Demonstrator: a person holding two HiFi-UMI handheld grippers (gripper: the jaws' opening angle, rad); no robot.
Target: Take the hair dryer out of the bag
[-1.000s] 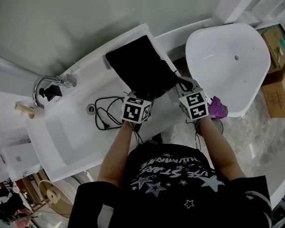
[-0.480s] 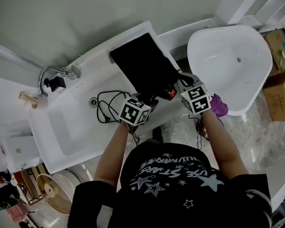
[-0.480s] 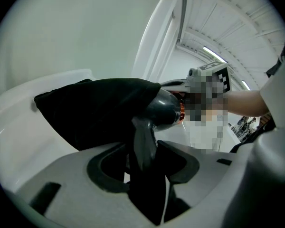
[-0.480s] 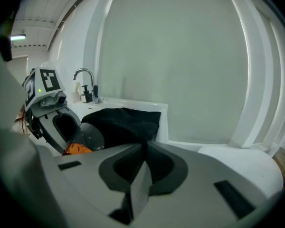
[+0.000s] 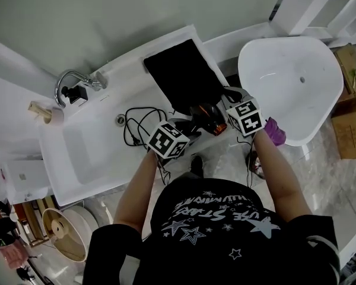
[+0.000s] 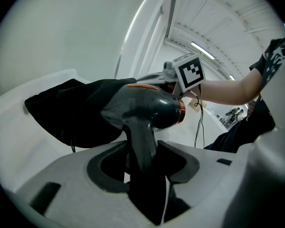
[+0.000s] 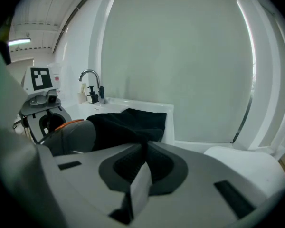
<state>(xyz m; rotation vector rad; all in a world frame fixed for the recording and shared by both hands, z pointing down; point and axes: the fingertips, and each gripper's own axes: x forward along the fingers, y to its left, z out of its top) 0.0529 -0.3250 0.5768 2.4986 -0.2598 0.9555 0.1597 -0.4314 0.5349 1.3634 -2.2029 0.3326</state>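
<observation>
step: pulling the dryer (image 6: pixel 142 109) out of the bag (image 6: pixel 71 113). Body and orange ring are already outside, so judged to be near the end of the withdrawal.
left gripper (image 6: pixel 143 164): jaws closed on the dryer's handle, with the body standing up above them.
right gripper (image 7: pixel 141 161): jaws closed on a fold at the bag's edge (thin black cloth, so nearly together), pinning the bag in place.
where: dryer in the air just beside the bag's mouth, over the near side of the basin (image 5: pixel 77 156). Bag lying fairly flat across the basin's far ledge.
next: draw the dryer further away from the mouth until no cloth overlaps it. Calls for a firm hold on the bag's edge so the bag does not trail along, and for slack in the cord (image 5: pixel 133 132) so that nothing snags.
hidden: the dryer's front end, which sits against the dark cloth — cannot tell whether just inside the mouth or only in front of it.
cut off: the lower handle, buried between the left jaws. In the head view both pairs of jaws are tucked under their marker cubes.
hard to make out: whether the black cord looped in the basin runs to the dryer — not traceable past the left gripper.
</observation>
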